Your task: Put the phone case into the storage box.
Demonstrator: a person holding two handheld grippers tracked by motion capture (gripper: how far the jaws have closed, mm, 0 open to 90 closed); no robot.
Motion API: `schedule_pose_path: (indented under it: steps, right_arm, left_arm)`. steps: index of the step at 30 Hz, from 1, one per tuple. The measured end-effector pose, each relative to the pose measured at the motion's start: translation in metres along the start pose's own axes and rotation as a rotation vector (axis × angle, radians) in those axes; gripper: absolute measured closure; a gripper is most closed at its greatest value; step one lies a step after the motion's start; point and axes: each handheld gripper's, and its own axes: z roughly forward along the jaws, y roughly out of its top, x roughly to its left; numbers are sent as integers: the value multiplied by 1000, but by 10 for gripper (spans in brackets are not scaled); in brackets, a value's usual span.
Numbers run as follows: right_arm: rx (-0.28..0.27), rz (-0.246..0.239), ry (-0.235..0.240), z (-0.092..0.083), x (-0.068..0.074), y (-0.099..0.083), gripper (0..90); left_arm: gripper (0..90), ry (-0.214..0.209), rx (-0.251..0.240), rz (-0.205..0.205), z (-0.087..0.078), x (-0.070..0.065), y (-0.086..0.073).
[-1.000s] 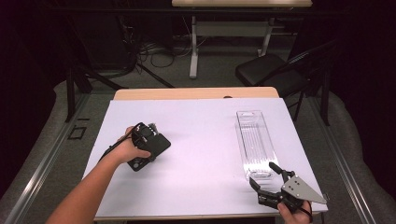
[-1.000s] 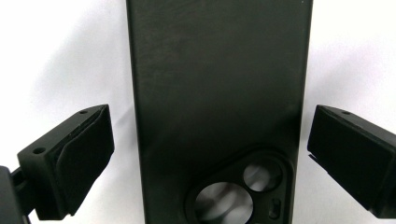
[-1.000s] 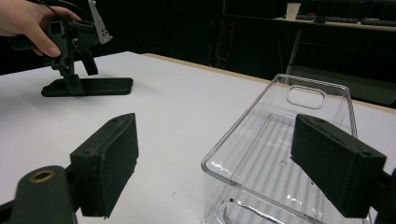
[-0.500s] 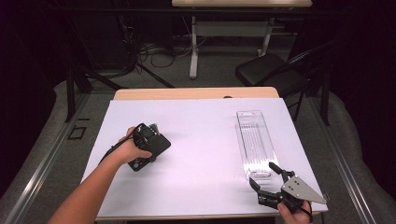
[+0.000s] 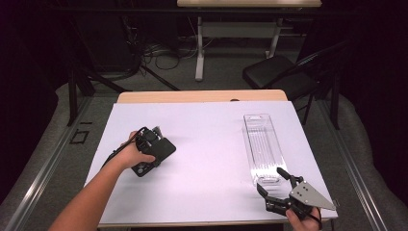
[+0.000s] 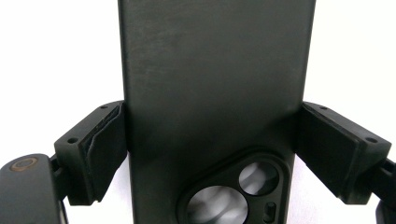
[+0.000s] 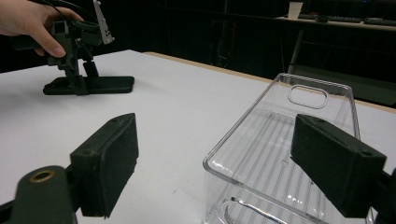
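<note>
Gripping step | high view: left tongs [image 5: 153, 144] over black phone case [image 5: 161, 150], far left of clear tray [image 5: 262, 144] on table [image 5: 207, 130]; right tongs [image 5: 275, 182] spread at tray's near end | left gripper view: jaws have just been closing, pads [image 6: 105, 151] pinching the case's edges | right gripper view: tray's near wall between spread pads [image 7: 112, 158], untouched | next: lift case, carry to tray.

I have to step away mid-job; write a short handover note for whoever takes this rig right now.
Left gripper: jaws have just been closing around the black phone case, which lies flat on the table, camera cutout nearest the gripper; the pads look at its edges, but a firm grip is not certain.
Right gripper: open, empty, at the near end of the clear tray.
Done: case reached.
Left: probably grip it, lift it and carry it to the tray.
</note>
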Motion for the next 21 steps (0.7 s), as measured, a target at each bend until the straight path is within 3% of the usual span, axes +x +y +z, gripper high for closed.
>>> schedule_pose_path:
  steps: [21]
  right_arm:
    - [1, 2, 0, 0, 0, 0, 145]
  left_arm:
    - [138, -5, 12, 2, 0, 1, 1]
